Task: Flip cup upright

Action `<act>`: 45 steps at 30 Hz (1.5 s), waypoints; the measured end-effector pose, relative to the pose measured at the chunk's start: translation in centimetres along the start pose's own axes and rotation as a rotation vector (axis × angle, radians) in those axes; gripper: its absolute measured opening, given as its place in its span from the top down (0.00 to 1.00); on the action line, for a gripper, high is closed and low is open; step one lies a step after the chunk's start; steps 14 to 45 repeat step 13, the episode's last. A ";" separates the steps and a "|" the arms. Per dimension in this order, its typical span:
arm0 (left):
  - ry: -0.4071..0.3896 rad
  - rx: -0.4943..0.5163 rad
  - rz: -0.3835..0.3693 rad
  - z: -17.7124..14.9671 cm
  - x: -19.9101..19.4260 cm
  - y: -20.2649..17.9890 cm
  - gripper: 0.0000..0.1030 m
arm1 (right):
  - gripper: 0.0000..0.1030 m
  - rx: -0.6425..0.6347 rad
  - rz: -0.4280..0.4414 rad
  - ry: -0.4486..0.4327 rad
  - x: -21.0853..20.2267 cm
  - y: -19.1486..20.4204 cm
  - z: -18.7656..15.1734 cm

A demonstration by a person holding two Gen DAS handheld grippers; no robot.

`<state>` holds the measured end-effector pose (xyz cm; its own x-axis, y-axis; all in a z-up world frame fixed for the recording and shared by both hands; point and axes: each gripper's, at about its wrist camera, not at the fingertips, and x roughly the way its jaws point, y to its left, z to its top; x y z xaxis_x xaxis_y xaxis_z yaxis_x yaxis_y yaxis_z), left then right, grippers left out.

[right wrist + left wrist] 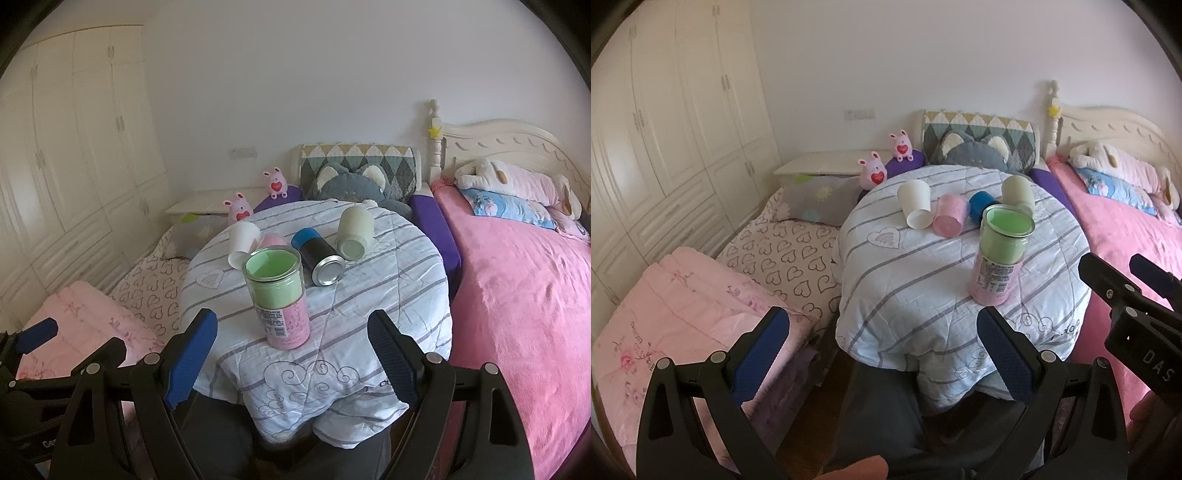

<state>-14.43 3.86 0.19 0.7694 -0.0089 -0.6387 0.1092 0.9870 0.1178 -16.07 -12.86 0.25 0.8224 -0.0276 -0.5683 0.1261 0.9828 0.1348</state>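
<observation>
Green-pink cup (277, 300) stands upright near the table's front edge (332, 402), both grippers' fingers (1004, 354) (391, 358) apart, holding nothing.

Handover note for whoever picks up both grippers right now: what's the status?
Left gripper: open, empty, short of the table.
Right gripper: open, empty, likewise.
Green-and-pink cup: upright at the front of the quilt-covered table.
Lying on their sides behind it: white cup, pink cup, blue-and-black can, sage-green cup.
Left to do: stand those four up.
</observation>
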 end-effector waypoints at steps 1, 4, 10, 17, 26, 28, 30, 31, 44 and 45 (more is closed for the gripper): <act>0.000 -0.001 0.000 0.0 0.0 0.0 0.00 | 0.18 0.000 0.001 0.003 0.1 0.0 0.0; 0.002 0.000 -0.001 0.0 0.1 0.0 0.00 | 0.18 -0.002 0.001 0.008 0.3 0.1 0.0; 0.000 -0.006 -0.011 0.1 0.3 0.0 0.00 | 0.18 -0.001 0.001 0.017 0.6 0.1 0.1; 0.003 -0.006 -0.012 0.0 0.4 -0.1 0.00 | 0.18 0.002 0.002 0.020 0.8 0.0 0.1; 0.003 -0.006 -0.012 0.0 0.4 -0.1 0.00 | 0.18 0.002 0.002 0.020 0.8 0.0 0.1; 0.003 -0.006 -0.012 0.0 0.4 -0.1 0.00 | 0.18 0.002 0.002 0.020 0.8 0.0 0.1; 0.003 -0.006 -0.012 0.0 0.4 -0.1 0.00 | 0.18 0.002 0.002 0.020 0.8 0.0 0.1; 0.003 -0.006 -0.012 0.0 0.4 -0.1 0.00 | 0.18 0.002 0.002 0.020 0.8 0.0 0.1; 0.003 -0.006 -0.012 0.0 0.4 -0.1 0.00 | 0.18 0.002 0.002 0.020 0.8 0.0 0.1; 0.003 -0.006 -0.012 0.0 0.4 -0.1 0.00 | 0.18 0.002 0.002 0.020 0.8 0.0 0.1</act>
